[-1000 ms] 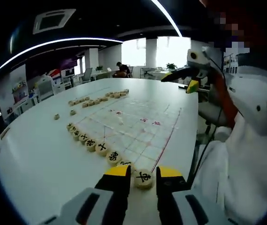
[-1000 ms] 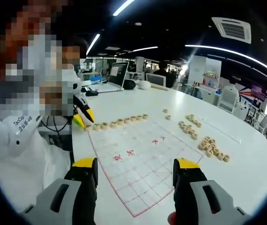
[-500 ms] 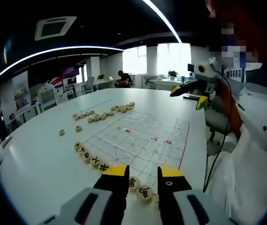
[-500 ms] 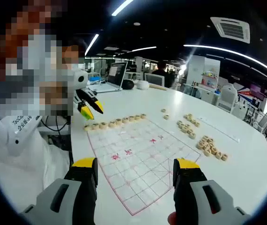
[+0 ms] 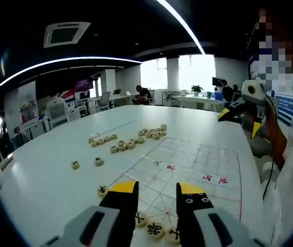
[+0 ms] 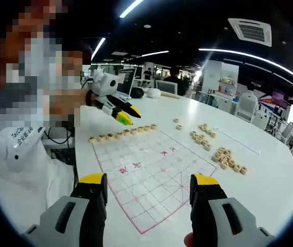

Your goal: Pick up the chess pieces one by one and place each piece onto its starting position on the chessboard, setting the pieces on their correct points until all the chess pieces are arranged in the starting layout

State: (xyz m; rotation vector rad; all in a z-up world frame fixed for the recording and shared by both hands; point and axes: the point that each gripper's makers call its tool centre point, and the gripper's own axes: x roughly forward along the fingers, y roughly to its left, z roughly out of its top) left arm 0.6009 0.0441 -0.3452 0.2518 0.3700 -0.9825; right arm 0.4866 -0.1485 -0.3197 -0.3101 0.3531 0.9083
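The red-lined chessboard (image 5: 187, 164) lies on a white table (image 5: 43, 190). My left gripper (image 5: 156, 189) is open and holds nothing. It hangs above three round wooden pieces (image 5: 155, 229) set along the board's near edge. More pieces form a row (image 5: 136, 141) beyond the board, and two loose ones (image 5: 99, 161) lie to the left. My right gripper (image 6: 149, 181) is wide open over the chessboard (image 6: 146, 175), with nothing between its jaws. From there I see the left gripper (image 6: 131, 117) above a row of pieces (image 6: 120, 135), and piles of pieces (image 6: 228, 162) to the right.
The right gripper (image 5: 239, 110) hangs open at the right of the left gripper view, held by a person in white (image 6: 28, 164). A laptop (image 6: 121, 87) stands on the table's far end. Office desks and chairs fill the background.
My left gripper has let go of the piece it held at the board's edge and lifted away. In the right gripper view it has moved right above the row. The right gripper stayed open.
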